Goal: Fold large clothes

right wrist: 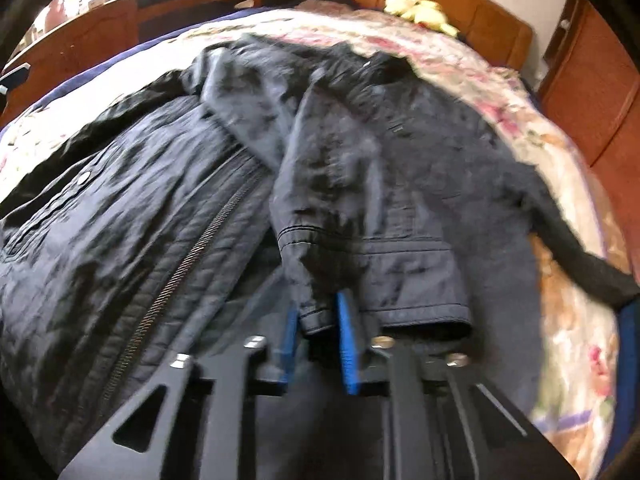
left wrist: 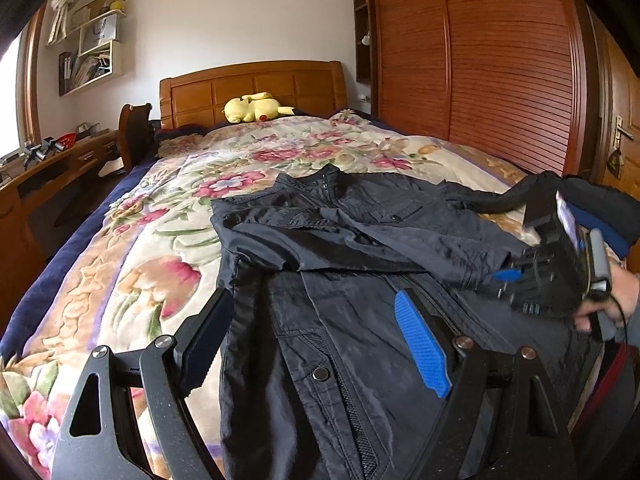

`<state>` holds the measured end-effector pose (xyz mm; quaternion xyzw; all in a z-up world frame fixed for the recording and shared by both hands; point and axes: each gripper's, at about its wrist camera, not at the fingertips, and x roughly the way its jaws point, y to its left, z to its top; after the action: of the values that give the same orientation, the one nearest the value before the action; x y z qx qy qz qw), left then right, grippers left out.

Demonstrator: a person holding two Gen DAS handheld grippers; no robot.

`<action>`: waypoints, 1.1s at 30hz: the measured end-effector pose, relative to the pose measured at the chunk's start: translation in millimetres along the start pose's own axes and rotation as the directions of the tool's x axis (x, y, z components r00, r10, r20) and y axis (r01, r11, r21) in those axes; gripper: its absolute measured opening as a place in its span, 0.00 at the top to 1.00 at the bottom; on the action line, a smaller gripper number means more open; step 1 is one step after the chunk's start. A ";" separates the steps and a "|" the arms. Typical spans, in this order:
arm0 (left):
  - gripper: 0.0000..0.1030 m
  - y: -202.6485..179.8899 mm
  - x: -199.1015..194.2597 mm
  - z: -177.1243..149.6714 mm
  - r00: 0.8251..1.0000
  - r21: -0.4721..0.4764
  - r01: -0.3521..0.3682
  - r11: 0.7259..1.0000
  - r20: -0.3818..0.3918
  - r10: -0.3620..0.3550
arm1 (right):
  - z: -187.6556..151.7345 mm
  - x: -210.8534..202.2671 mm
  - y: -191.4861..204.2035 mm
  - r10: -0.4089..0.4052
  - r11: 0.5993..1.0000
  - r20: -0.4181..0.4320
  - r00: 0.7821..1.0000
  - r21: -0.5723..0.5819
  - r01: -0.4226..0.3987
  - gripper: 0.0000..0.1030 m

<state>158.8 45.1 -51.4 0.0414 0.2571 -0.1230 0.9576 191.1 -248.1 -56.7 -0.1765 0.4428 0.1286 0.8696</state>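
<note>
A dark jacket (left wrist: pixel 344 240) is being shown spread over a floral bedspread (left wrist: pixel 140 248), filling the centre and lower part of both frames, collar toward the wooden headboard (left wrist: pixel 256 88) at upper centre. In the left wrist view the left gripper (left wrist: pixel 316 344) is being held at the lower edge with its fingers spread wide, the jacket's front panel and a snap button lying between them, nothing being pinched; whether the pads are touching cloth cannot be told. In the right wrist view, which is being blurred by motion, the right gripper (right wrist: pixel 318 336) is being seen at lower centre with its blue pads drawn close together on the cuff (right wrist: pixel 316 316) of a sleeve folded across the jacket's front, the cuff being pinched. The zipper (right wrist: pixel 160 304) is running diagonally at lower left of that view. The right gripper is also being seen at the right edge of the left view, held by a hand (left wrist: pixel 616 300). A yellow plush toy (left wrist: pixel 254 107) is lying by the headboard, a wooden wardrobe (left wrist: pixel 480 60) standing at upper right.
</note>
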 end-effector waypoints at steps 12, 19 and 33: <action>0.19 -7.4 4.1 1.9 1.000 0.002 0.017 1.000 -0.015 -0.017 | 43.2 -37.8 -114.5 -0.240 0.941 0.080 0.968 0.263 0.211 0.78; 0.19 -8.9 4.5 3.1 1.000 0.005 0.021 1.000 -0.014 -0.021 | 38.4 -37.9 -113.4 -0.229 0.934 0.102 0.968 0.305 0.189 0.56; 0.19 -11.9 7.3 3.0 0.999 0.003 0.035 0.999 -0.025 -0.035 | -10.9 33.6 -127.0 -0.063 0.929 -0.092 0.994 0.358 0.092 0.55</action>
<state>163.3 31.6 -52.7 0.0401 0.2693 -0.1396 0.9520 250.8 -365.3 -65.5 -0.0360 0.4853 0.0034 0.8736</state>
